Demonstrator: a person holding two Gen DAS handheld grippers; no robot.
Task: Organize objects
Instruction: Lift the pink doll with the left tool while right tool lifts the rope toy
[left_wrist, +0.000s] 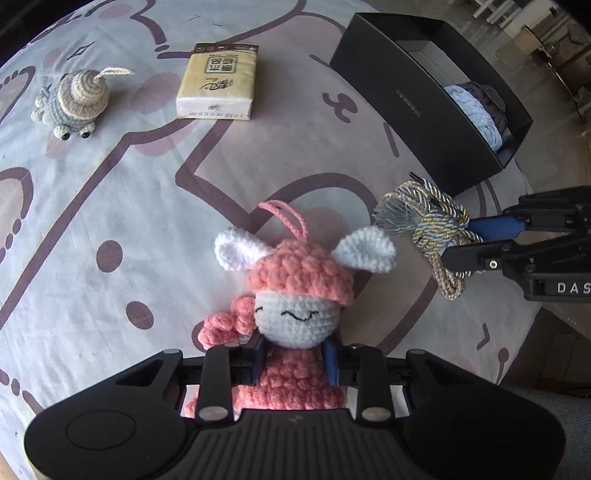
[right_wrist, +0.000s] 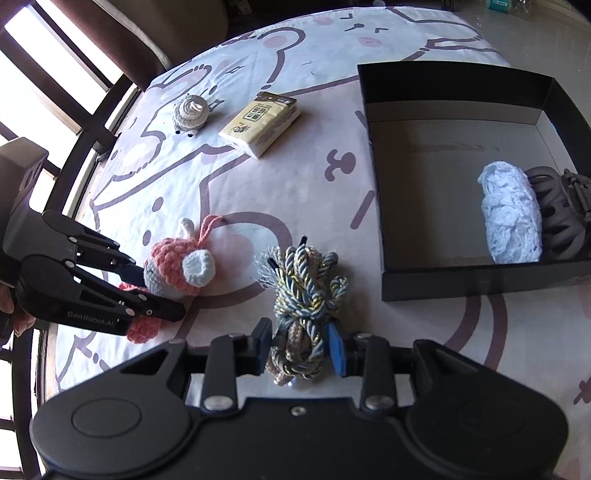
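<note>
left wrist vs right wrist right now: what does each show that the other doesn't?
Left wrist only: the pink crochet doll's smiling face, with the left gripper shut on its body.

Right wrist only: the black box's full interior, showing a dark hair claw clip beside the pale blue crochet roll, plus a window frame past the table edge.

Both: the doll, the cord bundle between the right gripper's fingers, the tissue pack, the crochet snail, the printed tablecloth.
</note>
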